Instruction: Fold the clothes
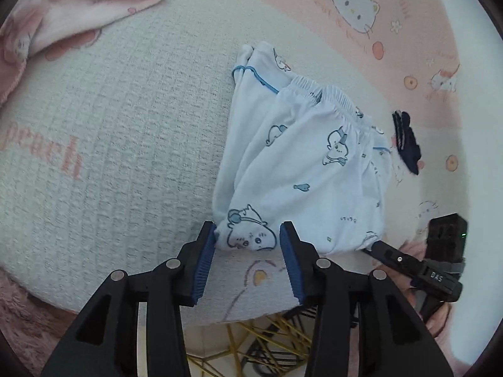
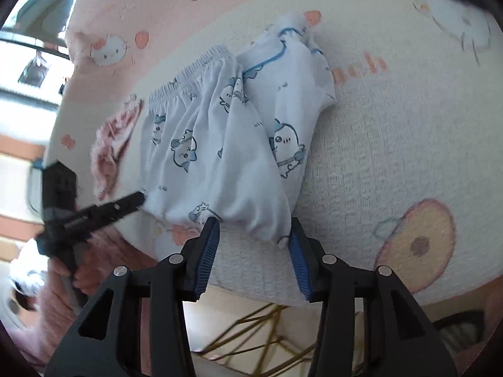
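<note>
Left tongs (image 1: 246, 245) and right tongs (image 2: 254, 232), both spread, straddle the near fold of the printed pyjama trousers (image 1: 301, 169) without pinching. Trousers lie folded at 1 o'clock; further folds seem due. Blanket-covered tabletop (image 1: 125, 125) open toward 10 o'clock; its edge lies at 6. Pink garment (image 1: 63, 15) unfolded.

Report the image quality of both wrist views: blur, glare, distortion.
Left wrist view: sharp, evenly lit, fisheye bending the blanket edges; the white pyjama trousers crisp. Right wrist view: the other gripper smeared by motion blur, window glare blown out at left, trousers slightly soft.
</note>
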Demonstrator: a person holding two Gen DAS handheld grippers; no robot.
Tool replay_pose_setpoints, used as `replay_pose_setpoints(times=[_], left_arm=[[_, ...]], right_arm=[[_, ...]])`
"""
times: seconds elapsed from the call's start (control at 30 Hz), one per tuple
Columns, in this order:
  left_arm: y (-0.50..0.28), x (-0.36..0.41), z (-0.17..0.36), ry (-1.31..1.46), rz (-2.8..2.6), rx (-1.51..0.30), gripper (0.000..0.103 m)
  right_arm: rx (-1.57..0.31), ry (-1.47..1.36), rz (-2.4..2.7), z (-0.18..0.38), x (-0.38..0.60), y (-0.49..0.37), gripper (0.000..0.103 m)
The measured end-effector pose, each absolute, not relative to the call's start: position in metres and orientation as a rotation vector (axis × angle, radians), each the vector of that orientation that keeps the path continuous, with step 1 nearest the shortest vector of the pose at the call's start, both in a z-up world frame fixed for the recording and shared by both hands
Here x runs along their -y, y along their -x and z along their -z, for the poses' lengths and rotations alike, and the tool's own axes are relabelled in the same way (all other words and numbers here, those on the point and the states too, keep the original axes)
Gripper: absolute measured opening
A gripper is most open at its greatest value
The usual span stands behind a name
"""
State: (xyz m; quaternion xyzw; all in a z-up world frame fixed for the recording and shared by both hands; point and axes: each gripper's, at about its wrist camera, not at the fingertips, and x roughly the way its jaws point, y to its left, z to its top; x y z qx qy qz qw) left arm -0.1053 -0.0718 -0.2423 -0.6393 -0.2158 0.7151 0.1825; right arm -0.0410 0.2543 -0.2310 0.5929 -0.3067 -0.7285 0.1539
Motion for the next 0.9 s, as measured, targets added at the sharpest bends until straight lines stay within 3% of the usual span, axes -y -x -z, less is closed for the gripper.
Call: replay_pose_setpoints(times=[0.07, 0.17, 0.27, 0.3, 0.33, 0.47, 0.57, 0.63, 0.83, 0.9], left_arm=[[0.100, 0.074, 0.245, 1.806, -1.995, 0.658, 0.043], [0.103, 0.077, 0.246, 1.795, -1.999, 0.664, 0.040], [0.107, 0.073, 0.250, 1.785, -2.027, 0.680, 0.017], [0.106, 0.067, 0.251, 1.783, -2.042, 0.653, 0.014], [0.105, 0.060, 0.252, 1.782, -2.058, 0.625, 0.014], [0.104, 0.030, 0.239, 1.751, -2.186, 0.328, 0.010], [0.099, 0.025, 0.223, 1.688, -2.294, 0.169, 0.010], [0.098, 0.028, 0.216, 1.659, -2.317, 0.144, 0.009], [0.099, 0.040, 0.227, 1.730, -2.266, 0.149, 0.009], [0.103, 0.040, 0.238, 1.782, -2.208, 0.200, 0.015]], right_arm=[[1.080, -1.695, 1.988, 0.239, -0.269, 0.039, 0.045], [1.229, -1.685, 1.913, 0.249, -0.270, 0.039, 0.045], [1.233, -1.687, 1.950, 0.251, -0.269, 0.045, 0.039], [1.198, -1.693, 1.986, 0.250, -0.266, 0.048, 0.031], [1.126, -1.718, 2.039, 0.247, -0.262, 0.050, 0.014], [0.681, -1.743, 2.251, 0.227, -0.222, 0.057, 0.010], [0.255, -1.696, 2.383, 0.206, -0.192, 0.052, 0.010], [0.096, -1.672, 2.420, 0.201, -0.184, 0.048, 0.010], [0.103, -1.758, 2.438, 0.213, -0.208, 0.048, 0.008], [0.173, -1.789, 2.397, 0.220, -0.216, 0.050, 0.008]])
